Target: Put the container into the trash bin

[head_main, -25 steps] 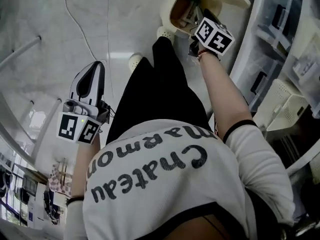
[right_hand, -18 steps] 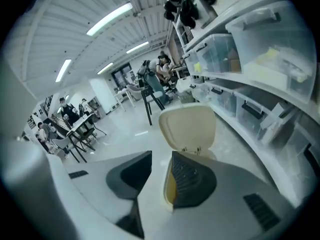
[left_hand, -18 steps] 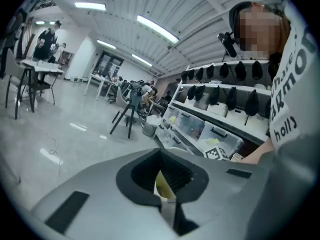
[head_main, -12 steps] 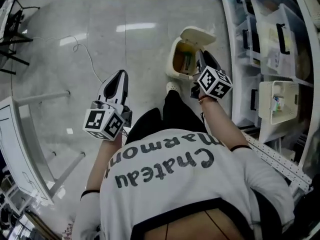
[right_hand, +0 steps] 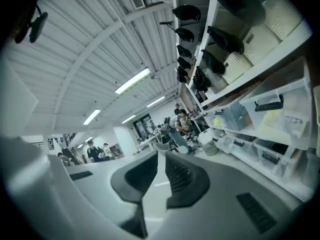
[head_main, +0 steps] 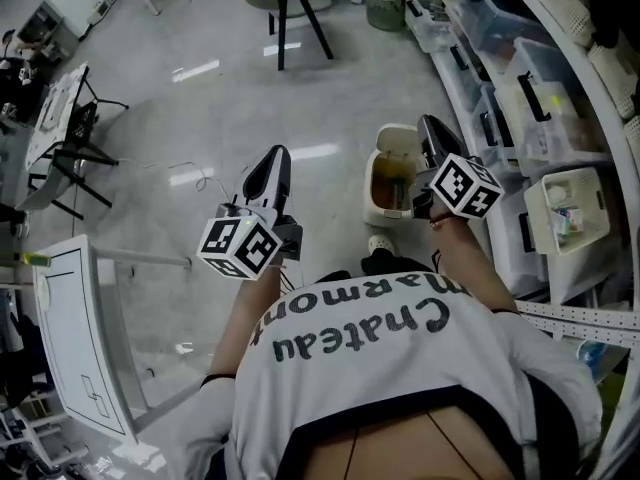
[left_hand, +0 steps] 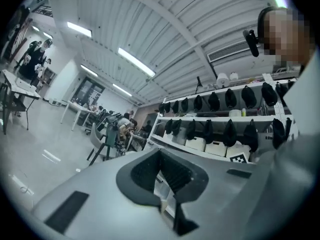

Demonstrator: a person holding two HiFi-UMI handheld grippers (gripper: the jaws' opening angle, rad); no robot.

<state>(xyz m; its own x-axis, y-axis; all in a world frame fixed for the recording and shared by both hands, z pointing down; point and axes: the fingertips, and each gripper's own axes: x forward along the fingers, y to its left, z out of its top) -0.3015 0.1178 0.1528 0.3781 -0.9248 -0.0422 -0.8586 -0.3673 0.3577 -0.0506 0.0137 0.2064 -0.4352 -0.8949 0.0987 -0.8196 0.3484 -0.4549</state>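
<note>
Fingers [left_hand: 142, 176] of the left gripper [left_hand: 161, 156] meet at their tips, with nothing between them. Jaws of the right gripper [right_hand: 161, 159] are closing; a narrow gap separates the ribbed pads [right_hand: 182, 176], and nothing stands in it.

A pale glossy floor [head_main: 250, 98] fills most of the head view. A shelving rack [head_main: 600, 313] runs along the right edge and carries clear storage boxes [head_main: 540, 98]. A white table [head_main: 70, 338] stands at the lower left. The person's printed white shirt [head_main: 380, 368] occupies the bottom centre, and both grippers are held out in front of it.

The cream trash bin [head_main: 374, 193] stands on the floor beside the rack, with its lid [head_main: 395, 138] tipped open. In this view the right gripper overlaps the bin's right edge, and the left gripper is well apart to the left. The container [head_main: 396, 188] lies inside the bin; its detail is too small to make out.
</note>
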